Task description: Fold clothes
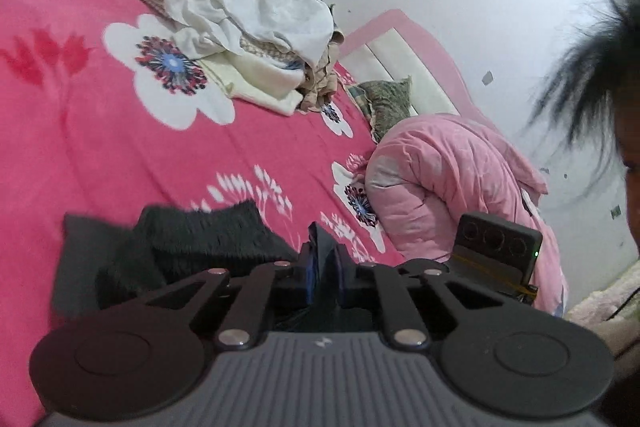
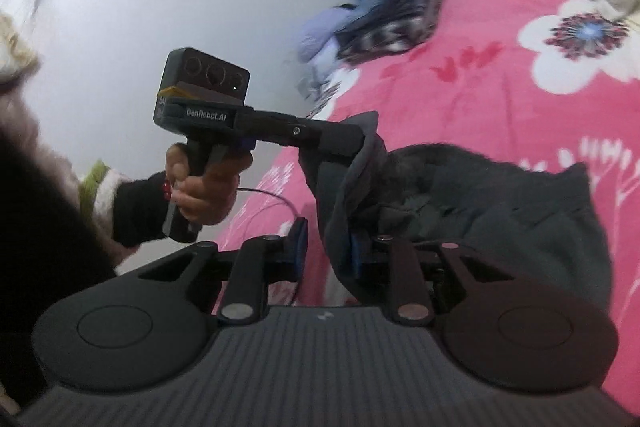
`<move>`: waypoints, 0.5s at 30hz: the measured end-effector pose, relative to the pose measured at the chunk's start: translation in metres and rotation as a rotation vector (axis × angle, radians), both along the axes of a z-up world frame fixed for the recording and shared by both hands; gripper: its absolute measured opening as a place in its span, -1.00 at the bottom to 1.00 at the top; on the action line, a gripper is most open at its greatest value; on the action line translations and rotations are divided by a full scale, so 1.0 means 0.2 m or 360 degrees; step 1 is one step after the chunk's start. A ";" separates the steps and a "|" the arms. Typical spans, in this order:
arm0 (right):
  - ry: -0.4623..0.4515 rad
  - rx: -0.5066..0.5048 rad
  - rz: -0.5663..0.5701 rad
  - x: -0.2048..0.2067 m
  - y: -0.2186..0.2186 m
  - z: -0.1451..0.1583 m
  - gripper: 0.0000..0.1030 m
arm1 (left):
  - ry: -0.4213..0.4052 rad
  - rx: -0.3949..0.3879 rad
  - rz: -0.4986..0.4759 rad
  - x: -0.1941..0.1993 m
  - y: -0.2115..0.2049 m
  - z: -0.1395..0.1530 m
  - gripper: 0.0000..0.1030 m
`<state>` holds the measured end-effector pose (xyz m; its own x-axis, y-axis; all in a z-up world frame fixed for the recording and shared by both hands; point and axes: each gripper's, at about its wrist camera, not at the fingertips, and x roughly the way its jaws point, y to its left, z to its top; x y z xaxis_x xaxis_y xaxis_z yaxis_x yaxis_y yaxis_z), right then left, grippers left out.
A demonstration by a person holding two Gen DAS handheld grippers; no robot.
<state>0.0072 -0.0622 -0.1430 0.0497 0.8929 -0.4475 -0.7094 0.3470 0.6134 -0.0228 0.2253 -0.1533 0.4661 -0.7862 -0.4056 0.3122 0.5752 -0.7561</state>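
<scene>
A dark grey fleece-lined garment [image 2: 500,211] lies crumpled on the pink floral bedspread [image 2: 500,83]; it also shows in the left wrist view [image 1: 188,243]. My left gripper [image 1: 326,259] is shut on an edge of the garment; the right wrist view shows it [image 2: 360,143] holding the cloth up. My right gripper [image 2: 328,247] is open, with a hanging fold of the garment between its fingers, against the right finger.
A pile of white and beige clothes [image 1: 248,23] lies further up the bed. A pink quilt [image 1: 452,183] and a pillow [image 1: 384,103] sit by the headboard. Blue and patterned clothes [image 2: 384,19] lie at the bed's edge near the wall.
</scene>
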 end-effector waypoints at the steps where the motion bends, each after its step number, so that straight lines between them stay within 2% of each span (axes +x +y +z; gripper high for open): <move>1: -0.0007 -0.0008 0.0017 -0.02 0.01 0.00 -0.62 | 0.0003 0.0000 0.0020 -0.03 0.01 0.01 -0.80; 9: -0.0081 -0.0030 0.0055 -0.10 0.10 0.04 -0.62 | -0.0044 0.0025 0.0078 -0.13 0.06 0.05 -0.80; 15: -0.0094 -0.0040 -0.0010 -0.09 0.11 0.05 -0.62 | -0.0100 0.0041 0.0052 -0.11 0.02 0.07 -0.80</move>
<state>-0.0098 -0.0396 -0.1333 0.0824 0.8810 -0.4660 -0.7417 0.3665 0.5617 -0.0445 0.2297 -0.1402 0.5167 -0.7598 -0.3946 0.3394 0.6050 -0.7203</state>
